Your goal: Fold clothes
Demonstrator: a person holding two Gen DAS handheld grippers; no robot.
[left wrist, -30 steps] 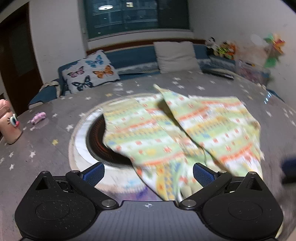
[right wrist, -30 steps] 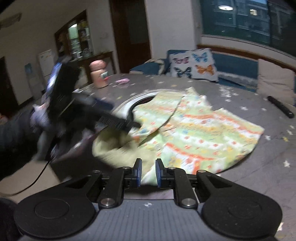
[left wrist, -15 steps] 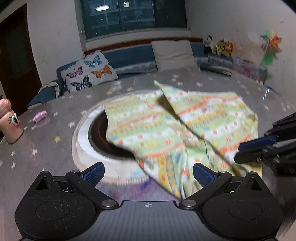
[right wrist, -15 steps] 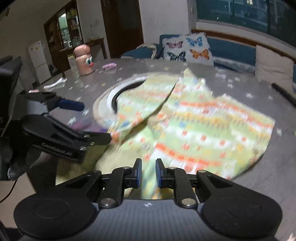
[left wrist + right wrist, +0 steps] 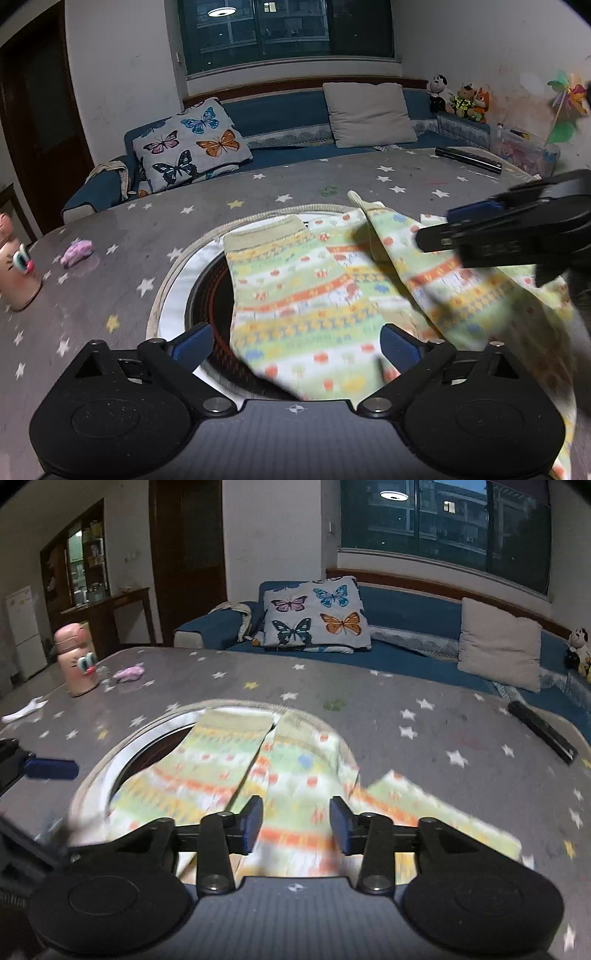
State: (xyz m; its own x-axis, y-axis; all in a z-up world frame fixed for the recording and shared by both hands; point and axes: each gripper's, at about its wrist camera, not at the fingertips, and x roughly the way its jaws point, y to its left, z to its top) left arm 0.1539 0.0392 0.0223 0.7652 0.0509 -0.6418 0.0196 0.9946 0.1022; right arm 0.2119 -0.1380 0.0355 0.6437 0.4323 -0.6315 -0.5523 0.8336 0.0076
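Note:
A pair of green, yellow and orange patterned child's trousers [image 5: 317, 295] lies on the grey star-print table, its legs pointing away over the round inset. It also shows in the right wrist view [image 5: 288, 775]. My left gripper [image 5: 295, 345] is open and empty, just above the near end of the left leg. My right gripper [image 5: 295, 821] is open and empty over the trousers' middle. The right gripper also shows at the right edge of the left wrist view [image 5: 517, 232], above the right leg.
A round dark inset with a white rim [image 5: 177, 291] lies partly under the trousers. A pink character bottle [image 5: 75, 661] and a pink cloth scrap [image 5: 129, 672] stand at the left. A black bar [image 5: 541, 731] lies at the right. A sofa with cushions is behind.
My right gripper has opened and let go of the trousers, which now lie flatter. It has moved over the cloth. My left gripper stays open.

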